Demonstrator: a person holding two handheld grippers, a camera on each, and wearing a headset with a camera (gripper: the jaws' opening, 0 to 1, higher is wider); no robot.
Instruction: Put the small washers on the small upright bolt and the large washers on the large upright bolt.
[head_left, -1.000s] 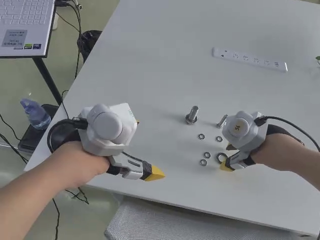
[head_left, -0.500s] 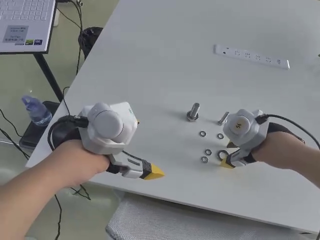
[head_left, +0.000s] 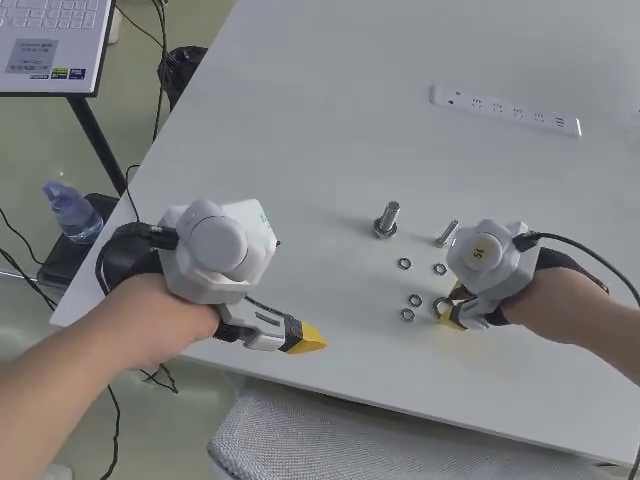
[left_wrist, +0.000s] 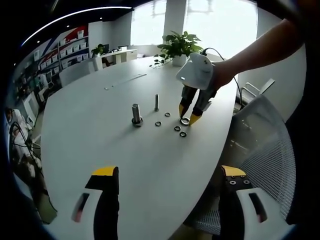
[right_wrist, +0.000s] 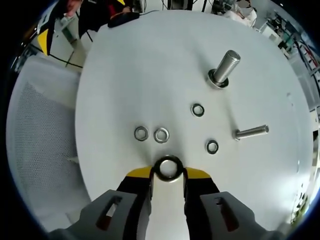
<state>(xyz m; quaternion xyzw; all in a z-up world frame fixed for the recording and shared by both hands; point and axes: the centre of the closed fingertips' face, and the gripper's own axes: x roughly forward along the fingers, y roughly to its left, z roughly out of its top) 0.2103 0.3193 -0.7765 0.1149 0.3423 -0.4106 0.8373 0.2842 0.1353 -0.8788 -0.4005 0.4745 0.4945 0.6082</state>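
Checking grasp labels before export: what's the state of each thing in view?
left gripper: open, empty
right gripper: shut on large washer
large washer: clamped between the right jaws
small washers: four, loose, flat on table
large bolt: upright
small bolt: upright

Head view overhead; gripper views low; shared: large bolt (head_left: 386, 220).

1. There is one large washer (right_wrist: 168, 168).
2. There are four small washers (right_wrist: 141, 133).
3. Two bolts stand upright: one large bolt (right_wrist: 223, 67) and one small bolt (right_wrist: 251, 132).
4. There is one power strip (head_left: 504, 110).
5. There is one plastic bottle (head_left: 70, 212) and one laptop (head_left: 50, 45).
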